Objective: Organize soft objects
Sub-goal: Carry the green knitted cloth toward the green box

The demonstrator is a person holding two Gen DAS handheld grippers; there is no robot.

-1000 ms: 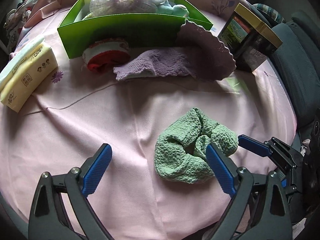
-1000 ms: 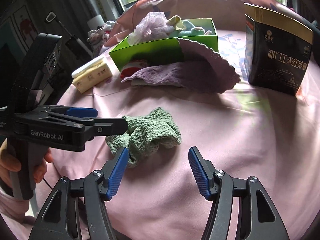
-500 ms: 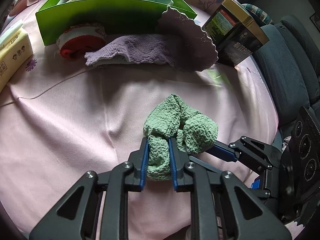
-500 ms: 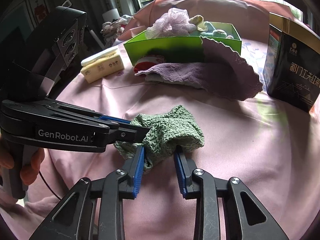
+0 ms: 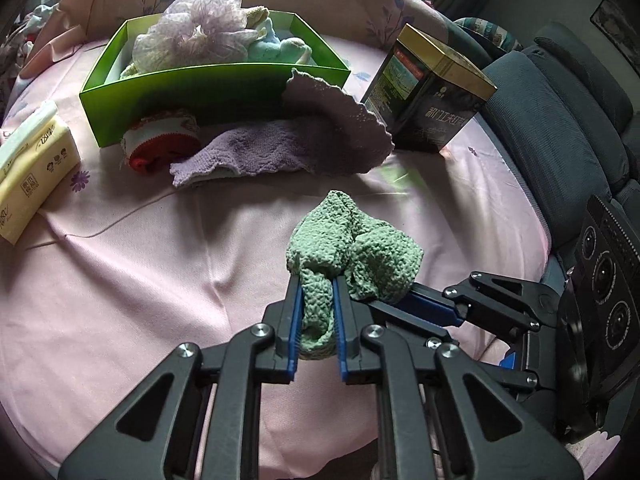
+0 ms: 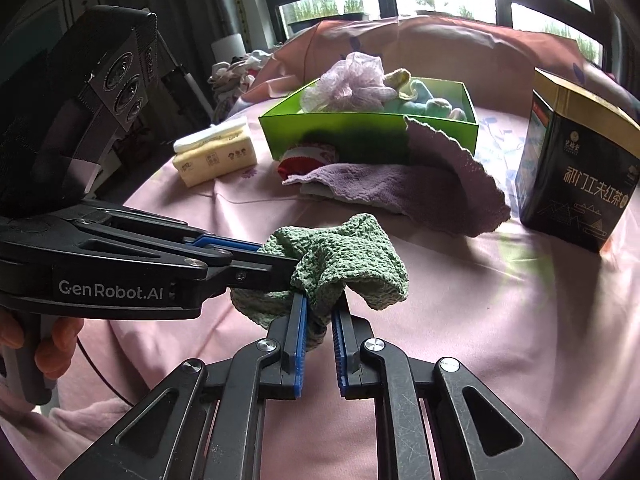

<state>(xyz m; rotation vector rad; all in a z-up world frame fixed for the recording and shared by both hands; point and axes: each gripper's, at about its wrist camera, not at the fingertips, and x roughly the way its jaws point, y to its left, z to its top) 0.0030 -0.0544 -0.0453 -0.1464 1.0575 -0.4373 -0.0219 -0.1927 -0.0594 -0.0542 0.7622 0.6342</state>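
Note:
A crumpled green knit cloth (image 5: 352,248) is held just above the pink tablecloth. My left gripper (image 5: 316,284) is shut on its near fold. My right gripper (image 6: 320,308) is shut on another fold of the same green cloth (image 6: 340,256); it enters the left wrist view from the right (image 5: 404,304). Behind, a green box (image 5: 208,88) holds a lilac mesh puff (image 5: 200,28) and pale plush toys. A purple knit cloth (image 5: 288,144) and a red-and-white fabric piece (image 5: 160,148) lie against the box's front wall.
A black and gold tea tin (image 5: 432,96) stands at the right of the box. A yellow tissue pack (image 5: 32,172) lies at the left. A grey sofa (image 5: 568,128) is beyond the table's right edge. A pink pillow (image 6: 440,52) lies behind the box.
Both grippers went from open beside the green cloth to shut on it, and the cloth has been lifted a little off the tablecloth. Both views have risen.

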